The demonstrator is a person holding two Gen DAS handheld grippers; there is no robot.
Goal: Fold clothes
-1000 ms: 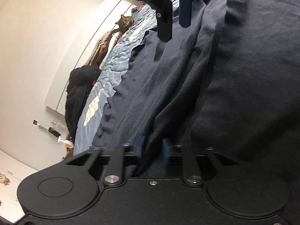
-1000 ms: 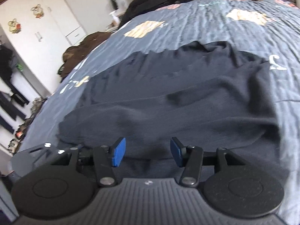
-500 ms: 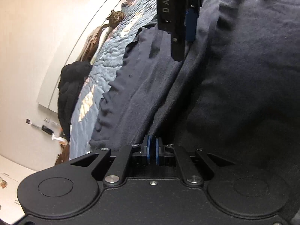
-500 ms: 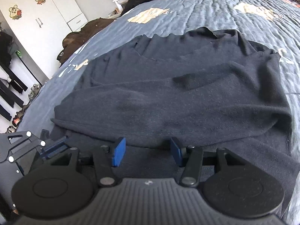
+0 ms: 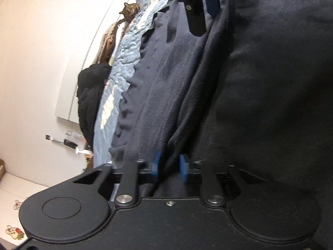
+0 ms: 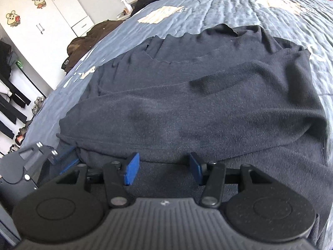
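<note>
From the left tongs' camera, tipped on its side, the left tongs (image 5: 169, 165) stand spread, with a fold of the dark sweater (image 5: 260, 95) running up between the blue pads (image 5: 156, 162) but not squeezed by them. The sweater lies across the blue quilted bed (image 5: 124, 62). The right tongs (image 5: 203, 6) reach in from the top of this view, low over the same cloth. Far off, a cat (image 5: 130, 10) sits near the head of the bed, and a black jacket (image 5: 91, 95) is heaped along the bed's edge.

From the right tongs' camera, the right tongs (image 6: 163, 167) are also spread, holding nothing, their blue pads (image 6: 131, 168) just short of the sweater's (image 6: 187, 108) folded hem. The sweater is spread over the bed (image 6: 239, 6), one layer already doubled over another. The left tongs (image 6: 56, 156) show at the lower left, at the sweater's corner.

With both tongs loose, I'd say the risk is a bad pinch: closing on only the top layer would drag the fold apart, and grabbing the quilt along with it would pull the bedding up. Uneven pulls from the two corners would likely skew the hem.
</note>
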